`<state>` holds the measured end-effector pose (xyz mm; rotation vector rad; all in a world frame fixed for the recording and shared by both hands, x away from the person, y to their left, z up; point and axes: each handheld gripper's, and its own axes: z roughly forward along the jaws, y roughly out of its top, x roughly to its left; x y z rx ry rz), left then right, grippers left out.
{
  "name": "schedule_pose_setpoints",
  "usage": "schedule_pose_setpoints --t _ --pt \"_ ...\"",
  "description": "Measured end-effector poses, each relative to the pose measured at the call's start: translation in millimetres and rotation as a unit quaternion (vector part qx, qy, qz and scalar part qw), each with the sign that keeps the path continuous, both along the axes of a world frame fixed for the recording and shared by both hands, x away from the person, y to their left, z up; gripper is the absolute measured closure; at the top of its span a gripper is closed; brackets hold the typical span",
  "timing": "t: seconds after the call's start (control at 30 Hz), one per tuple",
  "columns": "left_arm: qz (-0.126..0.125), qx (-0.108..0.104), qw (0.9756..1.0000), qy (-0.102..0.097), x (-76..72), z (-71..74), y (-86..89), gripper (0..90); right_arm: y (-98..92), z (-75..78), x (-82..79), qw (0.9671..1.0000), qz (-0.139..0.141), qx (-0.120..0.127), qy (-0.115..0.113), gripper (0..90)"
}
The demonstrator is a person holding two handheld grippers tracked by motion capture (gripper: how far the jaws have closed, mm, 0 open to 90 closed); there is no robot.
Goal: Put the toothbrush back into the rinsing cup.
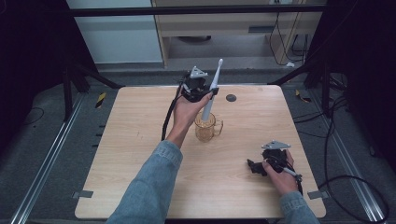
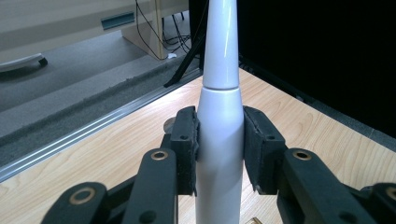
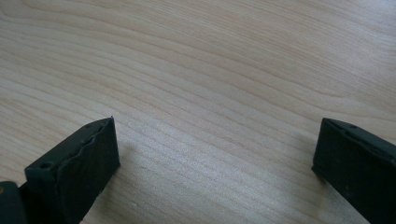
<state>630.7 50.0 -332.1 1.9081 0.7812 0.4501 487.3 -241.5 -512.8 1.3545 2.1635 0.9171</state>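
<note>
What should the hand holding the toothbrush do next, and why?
Probably lower it a little and then let go. The left gripper is shut on the white electric toothbrush, which stands almost upright with its bottom end in the amber glass mug on the table. The right gripper rests open on the wood, well apart from the mug, so it is not in the way.

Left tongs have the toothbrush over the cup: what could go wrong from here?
The left tongs clamp the toothbrush on its smooth, tapering body, so it could slip or tilt in the pads. Its lower end is in or at the glass cup, which nothing steadies: the right tongs rest open on the table, so a sideways nudge might tip it.
</note>
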Motion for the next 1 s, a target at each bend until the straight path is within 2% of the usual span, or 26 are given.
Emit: schedule_pose_setpoints --t 0.33,0.53,0.77,1.0 --pt "-0.002 0.002 1.0 0.003 0.3 -13.1 0.8 67.1 0.2 0.1 -0.1 1.0 -0.001 0.001 0.0 0.4" --pt "0.0 -0.001 0.9999 0.011 0.7 -21.8 2.0 67.1 0.2 -0.1 0.0 1.0 -0.001 0.002 0.0 0.4" --pt "0.001 0.004 1.0 0.007 -1.3 -22.8 1.7 67.1 0.2 -0.1 0.0 1.0 -0.001 0.002 0.0 0.4" --pt "-0.002 0.007 0.9999 0.01 -2.7 -30.1 3.7 67.1 0.3 -0.1 0.0 1.0 -0.001 0.002 0.0 0.4"
